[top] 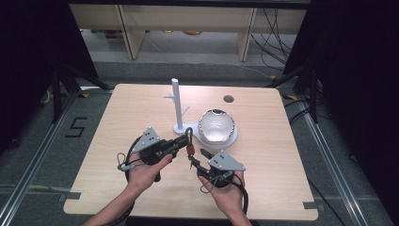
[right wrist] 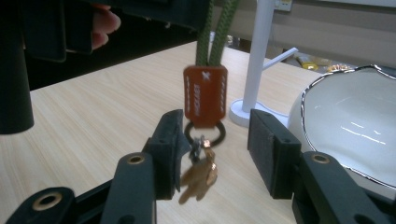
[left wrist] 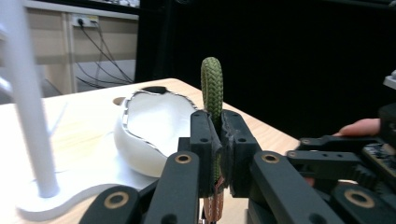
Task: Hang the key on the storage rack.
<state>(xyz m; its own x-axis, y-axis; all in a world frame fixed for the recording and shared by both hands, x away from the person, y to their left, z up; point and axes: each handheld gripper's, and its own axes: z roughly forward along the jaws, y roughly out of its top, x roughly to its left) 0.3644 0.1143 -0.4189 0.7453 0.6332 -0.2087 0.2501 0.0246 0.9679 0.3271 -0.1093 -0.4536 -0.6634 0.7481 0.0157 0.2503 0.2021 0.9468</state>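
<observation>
A keychain point(top: 189, 142) with a green braided cord loop point(left wrist: 212, 84), an orange-brown tag point(right wrist: 205, 95), a dark ring and small brass keys point(right wrist: 201, 175) hangs above the table's middle. My left gripper point(top: 186, 140) point(left wrist: 219, 149) is shut on the cord just below the top of the loop. My right gripper point(top: 199, 157) point(right wrist: 215, 144) stands open right below it. The ring and keys dangle between its jaws, and the pads point(right wrist: 170, 140) do not press on them.
Just behind the grippers, a white branched stand point(top: 178, 106) point(right wrist: 259, 51) and a white bowl point(top: 216, 125) point(left wrist: 154, 126) share a white base. A round cable hole point(top: 228, 99) sits near the table's far edge. Bare wood lies left and right of the hands.
</observation>
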